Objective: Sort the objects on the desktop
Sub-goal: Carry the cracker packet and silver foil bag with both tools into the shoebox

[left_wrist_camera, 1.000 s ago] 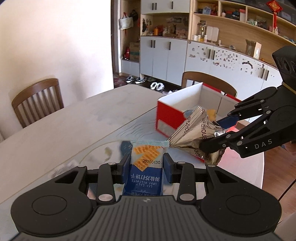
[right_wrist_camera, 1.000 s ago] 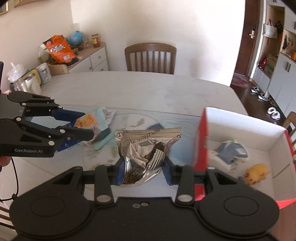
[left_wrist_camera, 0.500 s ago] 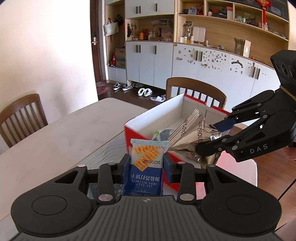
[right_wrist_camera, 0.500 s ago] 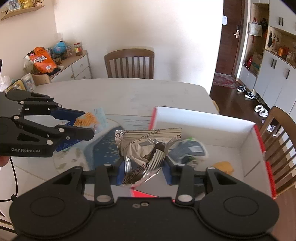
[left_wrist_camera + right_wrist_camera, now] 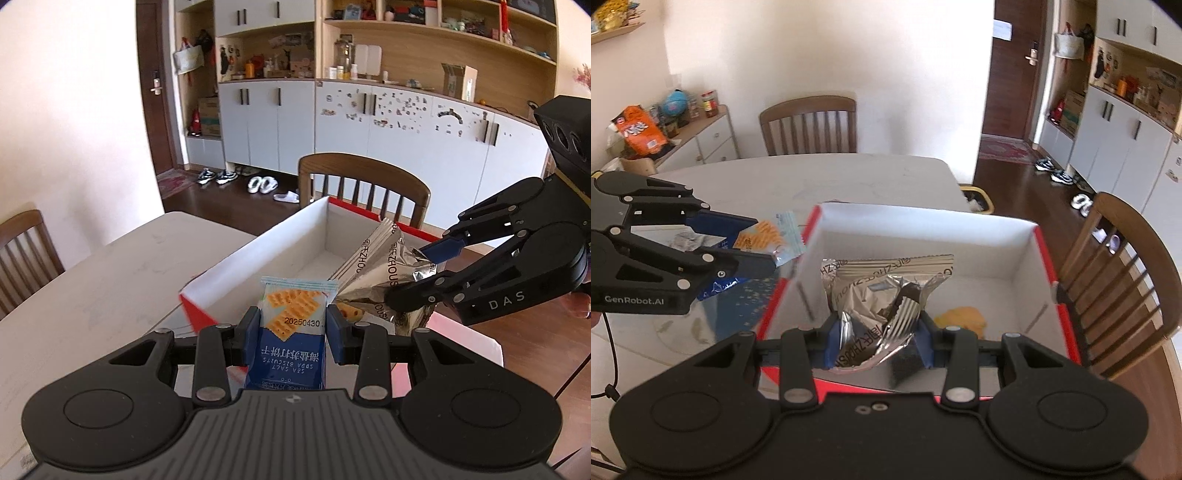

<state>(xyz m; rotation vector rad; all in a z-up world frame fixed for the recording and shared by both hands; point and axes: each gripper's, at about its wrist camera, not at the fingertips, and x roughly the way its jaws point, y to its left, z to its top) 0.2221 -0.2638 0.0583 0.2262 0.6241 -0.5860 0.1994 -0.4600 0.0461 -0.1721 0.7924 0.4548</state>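
Observation:
My left gripper (image 5: 291, 328) is shut on a blue soda biscuit packet (image 5: 290, 332) and holds it at the near left edge of the red-and-white box (image 5: 258, 258). It shows from the side in the right wrist view (image 5: 753, 254), with the packet (image 5: 764, 238) just left of the box wall (image 5: 923, 225). My right gripper (image 5: 877, 343) is shut on a crinkled silver foil snack bag (image 5: 882, 291) and holds it above the box's inside. The left wrist view shows that bag (image 5: 384, 273) in the right gripper (image 5: 417, 277). A yellow item (image 5: 960, 319) lies in the box.
The box stands on a pale table (image 5: 92, 288) with a round glass mat (image 5: 738, 306). Wooden chairs stand behind the box (image 5: 365, 184), at the far side (image 5: 809, 125) and at the right (image 5: 1123, 288). A sideboard (image 5: 683, 144) with snacks is at the back left.
Both grippers moved toward the box with their packets. The foil bag is now over the box's inside, and the biscuit packet has reached its near left edge.

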